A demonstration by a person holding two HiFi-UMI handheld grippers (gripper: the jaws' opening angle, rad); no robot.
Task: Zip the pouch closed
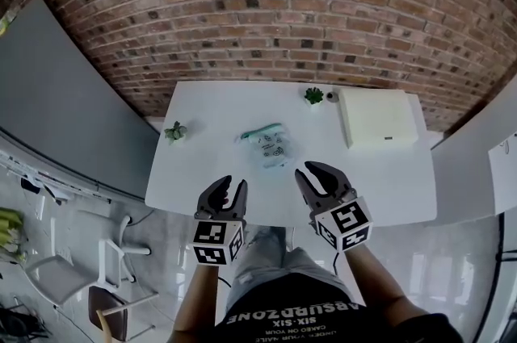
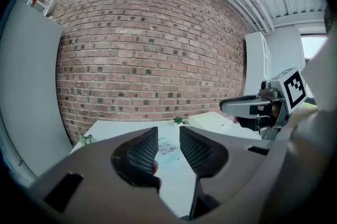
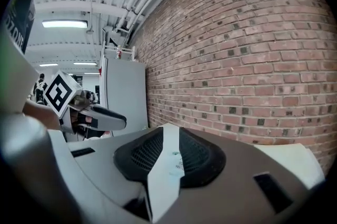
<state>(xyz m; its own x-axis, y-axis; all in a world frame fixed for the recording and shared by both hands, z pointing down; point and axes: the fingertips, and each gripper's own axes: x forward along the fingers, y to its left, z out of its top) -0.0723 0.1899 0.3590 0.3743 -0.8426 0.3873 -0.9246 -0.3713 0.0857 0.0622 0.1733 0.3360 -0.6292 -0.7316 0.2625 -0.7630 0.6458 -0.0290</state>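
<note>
Brick wall (image 1: 266,2), white surface (image 1: 218,172), one pouch (image 1: 268,144), two plants (image 1: 175,131) (image 1: 313,96), one white box (image 1: 380,117), left tool (image 1: 233,185), right tool (image 1: 311,170), both apart, empty.

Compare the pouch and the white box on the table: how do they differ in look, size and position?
The pouch is small and see-through with a teal edge; the white box is larger, opaque and plain. The pouch lies askew mid-table; the white box sits at the far right corner. Both lie flat on the white table.
</note>
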